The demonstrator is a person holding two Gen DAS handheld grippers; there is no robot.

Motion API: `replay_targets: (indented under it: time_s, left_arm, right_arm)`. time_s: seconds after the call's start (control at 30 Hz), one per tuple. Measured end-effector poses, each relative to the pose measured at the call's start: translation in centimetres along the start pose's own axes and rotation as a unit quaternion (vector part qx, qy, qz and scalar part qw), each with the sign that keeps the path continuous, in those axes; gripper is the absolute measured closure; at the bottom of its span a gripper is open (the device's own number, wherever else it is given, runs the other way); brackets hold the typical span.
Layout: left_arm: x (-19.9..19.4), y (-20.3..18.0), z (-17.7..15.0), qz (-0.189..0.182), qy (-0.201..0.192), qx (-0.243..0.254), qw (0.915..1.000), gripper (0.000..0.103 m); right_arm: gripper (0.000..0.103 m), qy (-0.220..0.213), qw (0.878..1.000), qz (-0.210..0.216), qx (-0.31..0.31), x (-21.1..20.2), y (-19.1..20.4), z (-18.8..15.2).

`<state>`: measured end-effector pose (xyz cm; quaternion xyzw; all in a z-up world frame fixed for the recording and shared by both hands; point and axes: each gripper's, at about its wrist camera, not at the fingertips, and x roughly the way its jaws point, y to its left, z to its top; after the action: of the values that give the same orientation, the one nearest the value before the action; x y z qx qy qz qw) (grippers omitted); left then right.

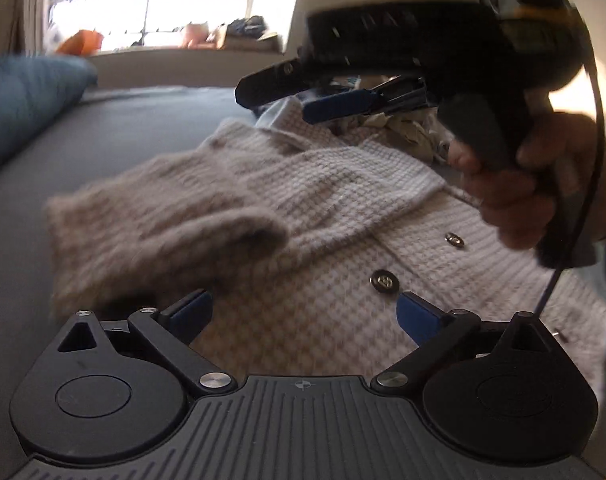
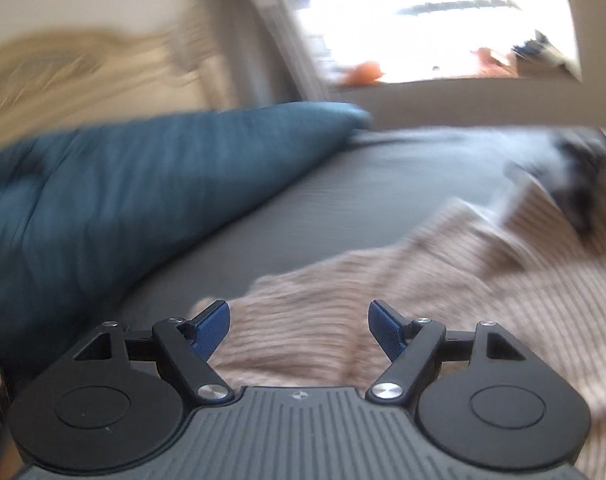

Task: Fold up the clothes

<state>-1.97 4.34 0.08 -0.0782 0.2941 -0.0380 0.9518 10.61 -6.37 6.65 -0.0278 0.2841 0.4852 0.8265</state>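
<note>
The beige cardigan (image 1: 303, 208) lies on the grey bed (image 1: 123, 128), one sleeve (image 1: 175, 216) already folded across its front. Both the left tool (image 1: 305, 312) and the right tool (image 2: 299, 326) are released and empty. I judge that the next move calls for grasping the other sleeve and folding it in.

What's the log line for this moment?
left gripper: open, empty | right gripper: open, empty | cardigan: flat on bed, sleeve folded across

Both wrist views look down closely, sharing the cardigan (image 1: 303, 208).
</note>
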Motion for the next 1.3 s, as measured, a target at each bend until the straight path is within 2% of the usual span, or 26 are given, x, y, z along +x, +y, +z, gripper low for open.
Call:
replay_targets:
  time_s: [0.07,0.13,0.2,0.27,0.37,0.4,0.43,0.47,0.5,0.53,0.63,0.73,0.77,0.83,0.93,1.0,1.07,1.13,1.2,1.27,1.3]
  left_arm:
    - [-1.7,1.1,-0.6,0.016,0.001,-0.018,0.9997,0.004]
    - [-2.5,2.1,-0.8,0.055,0.002,-0.026,0.9982,0.004]
    - [-3.2,3.1,-1.4,0.086,0.001,-0.038,0.9955,0.004]
    - [-3.3,3.8,-1.8,0.102,0.007,-0.046,0.9937,0.004]
    - [-3.6,4.2,-2.3,0.116,0.015,-0.049,0.9919,0.004]
    - [-3.7,4.1,-2.3,0.119,0.015,-0.046,0.9917,0.004]
    - [-3.7,3.9,-2.3,0.122,0.014,-0.043,0.9915,0.004]
    - [-3.7,3.8,-2.3,0.124,0.013,-0.04,0.9914,0.004]
    - [-3.6,3.6,-2.3,0.125,0.011,-0.039,0.9914,0.005]
    - [-3.5,3.5,-2.2,0.123,0.009,-0.04,0.9915,0.005]
    - [-2.8,2.9,-1.5,0.115,-0.002,-0.039,0.9926,0.005]
    - [-1.7,1.8,-0.8,0.111,-0.013,-0.022,0.9935,0.005]
    - [-1.2,1.4,-0.5,0.108,-0.018,-0.012,0.9939,0.005]
    - [-0.2,0.4,-0.2,0.107,-0.025,0.009,0.9939,0.006]
    - [1.7,-0.7,0.2,0.114,-0.013,0.039,0.9926,0.006]
    - [2.6,-1.1,0.3,0.118,-0.002,0.042,0.9921,0.008]
    - [2.8,-1.1,0.3,0.116,-0.004,0.039,0.9925,0.008]
    - [2.8,-1.1,0.4,0.116,-0.009,0.038,0.9924,0.008]
    - [2.8,-0.9,0.4,0.124,-0.01,0.041,0.9913,0.008]
    - [2.9,-0.7,0.4,0.135,-0.007,0.043,0.9899,0.008]
    - [3.0,-0.5,0.5,0.141,-0.005,0.044,0.9891,0.008]
  right_arm:
    - [0.024,0.019,0.997,0.018,-0.073,1.4,3.2,-0.1]
    - [0.024,0.034,0.987,0.031,-0.152,2.8,6.5,-0.4]
    - [0.024,0.043,0.972,0.028,-0.229,4.1,9.3,-1.4]
    - [0.024,0.051,0.953,0.006,-0.298,5.4,11.0,-2.7]
    - [0.026,0.066,0.94,-0.013,-0.336,6.7,11.4,-4.0]
    - [0.032,0.071,0.936,-0.022,-0.345,7.2,11.5,-4.4]
    - [0.046,0.075,0.936,-0.035,-0.342,7.4,11.3,-4.5]
    - [0.053,0.071,0.943,-0.037,-0.322,7.2,10.9,-4.1]
    - [0.068,0.067,0.95,-0.039,-0.303,7.1,10.4,-3.8]
    - [0.078,0.063,0.956,-0.04,-0.283,6.9,10.0,-3.5]
    - [0.086,0.037,0.975,-0.051,-0.212,5.7,8.2,-2.4]
    - [0.089,-0.012,0.994,-0.064,-0.084,2.9,3.9,-0.8]
    - [0.089,-0.03,0.997,-0.065,-0.033,1.8,2.1,-0.4]
    - [0.09,-0.069,0.994,-0.064,0.065,-0.5,-1.7,-0.7]
    - [0.09,-0.104,0.974,-0.07,0.187,-2.9,-7.0,-2.6]
    - [0.09,-0.119,0.952,-0.075,0.272,-3.6,-10.1,-4.7]
    - [0.09,-0.133,0.92,-0.074,0.36,-4.6,-13.4,-7.4]
    - [0.088,-0.132,0.885,-0.069,0.442,-4.9,-16.1,-10.1]
    - [0.087,-0.123,0.855,-0.067,0.499,-4.8,-17.9,-12.1]
    - [0.084,-0.121,0.841,-0.064,0.523,-4.5,-18.6,-12.8]
    - [0.079,-0.123,0.841,-0.06,0.524,-4.4,-18.7,-12.8]
